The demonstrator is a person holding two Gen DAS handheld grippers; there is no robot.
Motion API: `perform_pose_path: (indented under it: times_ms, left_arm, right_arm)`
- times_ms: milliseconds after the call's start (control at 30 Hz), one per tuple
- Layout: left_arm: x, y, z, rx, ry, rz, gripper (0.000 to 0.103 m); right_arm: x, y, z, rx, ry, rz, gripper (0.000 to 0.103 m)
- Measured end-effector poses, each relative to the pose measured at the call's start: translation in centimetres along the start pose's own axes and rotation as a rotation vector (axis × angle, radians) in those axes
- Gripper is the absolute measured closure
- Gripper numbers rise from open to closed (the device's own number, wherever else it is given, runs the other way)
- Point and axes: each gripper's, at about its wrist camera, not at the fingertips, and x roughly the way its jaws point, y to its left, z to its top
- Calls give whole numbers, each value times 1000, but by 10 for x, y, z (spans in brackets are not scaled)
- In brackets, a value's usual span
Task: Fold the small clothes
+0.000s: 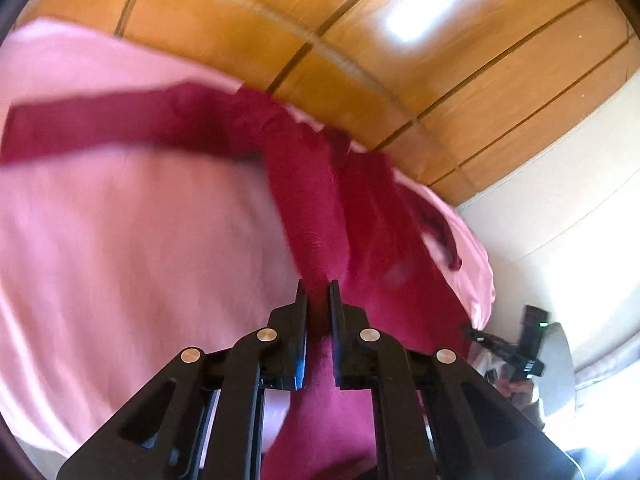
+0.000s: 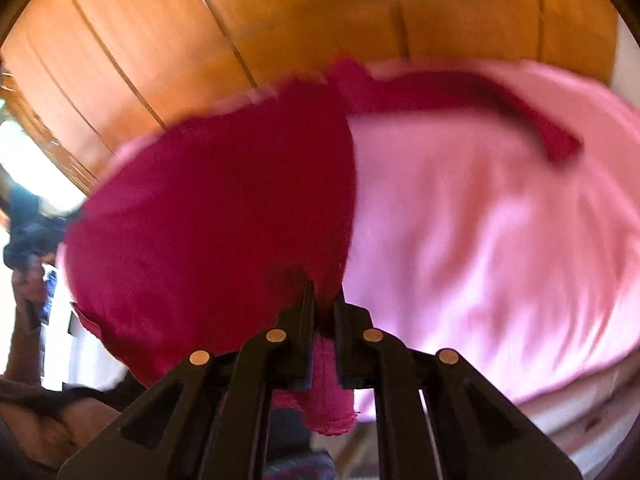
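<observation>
A dark red garment (image 1: 312,208) lies partly on a pink sheet (image 1: 120,240). One long red strip of it reaches to the far left. My left gripper (image 1: 318,300) is shut on a bunched part of the garment. In the right wrist view the red garment (image 2: 224,216) hangs spread to the left, with a strip reaching far right over the pink sheet (image 2: 480,240). My right gripper (image 2: 324,300) is shut on the garment's edge, and a fold hangs below the fingers. Both views are motion-blurred.
Wooden panelling (image 1: 360,40) stands behind the sheet and also shows in the right wrist view (image 2: 240,20). A pale wall (image 1: 560,200) is at the right. The other gripper and a hand (image 1: 516,356) show at lower right. A bright window (image 2: 28,160) is at left.
</observation>
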Motion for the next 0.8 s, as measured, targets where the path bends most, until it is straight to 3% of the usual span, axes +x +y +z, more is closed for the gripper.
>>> perform_pose_path:
  times_ms: [33,67,100,133,167,267,300,333,367,400,533,567,667,733,767,800]
  left_arm:
    - [4,6,-8,-20,-6,27,72]
    - [6,14,-15,-50,-19,43,48]
    - [10,21,-23,-82,-27,37,40]
    - [17,26,-30,-100,-14,32,40]
    - [22,30,-36,-107,3,34,40]
    - [40,32,-60,-74,55,104,40]
    - [48,32,-66,-60,66,122,48]
    - [45,37,-74,-46,64,135,57]
    - [47,36,-76,-28,60,160,79]
    - [48,35,-76,-16,62,172,93]
    - [34,31,-77,51,39,205,96]
    - [30,31,-81,62,42,210,96]
    - [34,32,-85,63,63,230,96]
    - [31,37,-79,20,41,192,94]
    - [28,41,-72,-8,13,180,82]
    - [21,47,-66,-39,-20,176,63]
  right_arm:
    - [7,-8,-6,24,20,17,92]
    - [15,-13,-12,45,32,25,90]
    - [17,-16,-13,55,28,27,82]
    - [21,-22,-11,68,22,36,65]
    - [23,-25,-8,73,15,39,61]
    - [27,-24,-6,63,14,39,60]
    - [33,-22,1,53,16,44,61]
    - [35,-19,2,41,16,46,70]
    - [36,-14,4,23,22,41,82]
    - [31,-10,7,15,22,33,94]
    - [-7,20,15,-66,-78,-13,95]
    - [-17,21,13,-87,-96,-70,96]
    - [2,15,6,-93,-29,-176,96]
    - [20,12,3,-71,25,-196,93]
    - [24,12,4,-63,31,-192,89]
    - [24,14,6,-55,11,-180,78]
